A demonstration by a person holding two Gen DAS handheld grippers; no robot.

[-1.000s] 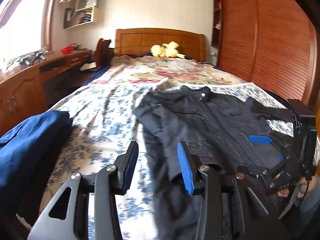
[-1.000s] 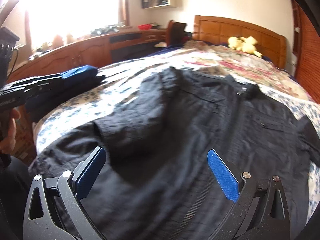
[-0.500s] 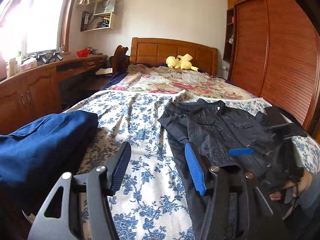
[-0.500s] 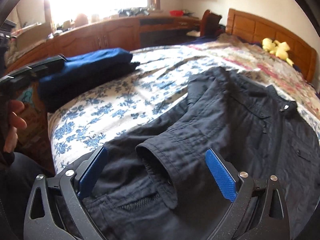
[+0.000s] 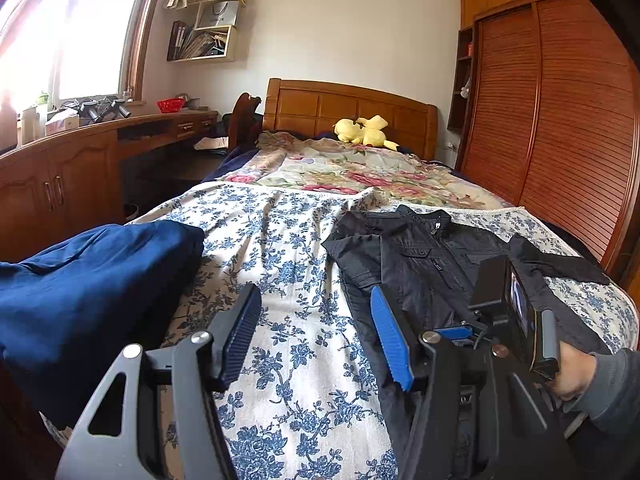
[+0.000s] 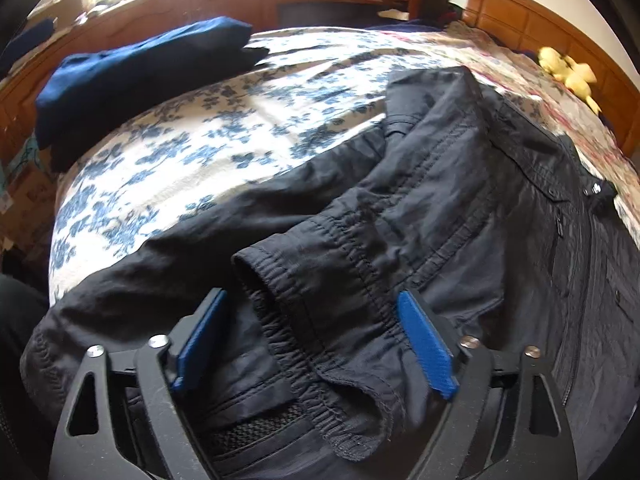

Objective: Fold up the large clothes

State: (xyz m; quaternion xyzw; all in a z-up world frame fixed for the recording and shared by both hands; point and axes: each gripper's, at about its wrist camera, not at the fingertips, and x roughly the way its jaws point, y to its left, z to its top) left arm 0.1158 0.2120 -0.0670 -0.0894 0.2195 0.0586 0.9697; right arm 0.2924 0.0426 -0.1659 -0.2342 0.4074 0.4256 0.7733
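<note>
A black jacket (image 5: 432,264) lies spread on the blue-flowered bedsheet (image 5: 288,248), collar toward the headboard, one sleeve folded over its front. In the right wrist view the jacket (image 6: 500,208) fills the frame, and the sleeve cuff (image 6: 304,292) lies between the open jaws of my right gripper (image 6: 316,344), low over the cloth. My left gripper (image 5: 316,332) is open and empty, held above the sheet beside the jacket's left edge. The right gripper also shows in the left wrist view (image 5: 460,332), over the jacket's lower part.
A folded blue garment (image 5: 88,296) lies at the bed's near left corner. A flowered quilt (image 5: 360,172) and a yellow plush toy (image 5: 364,130) lie near the wooden headboard. A wooden desk (image 5: 80,160) runs along the left, a wardrobe (image 5: 560,120) on the right.
My left gripper has pulled back and left, away from the jacket. My right gripper has dropped toward the folded sleeve, so the cuff now sits between its jaws.
</note>
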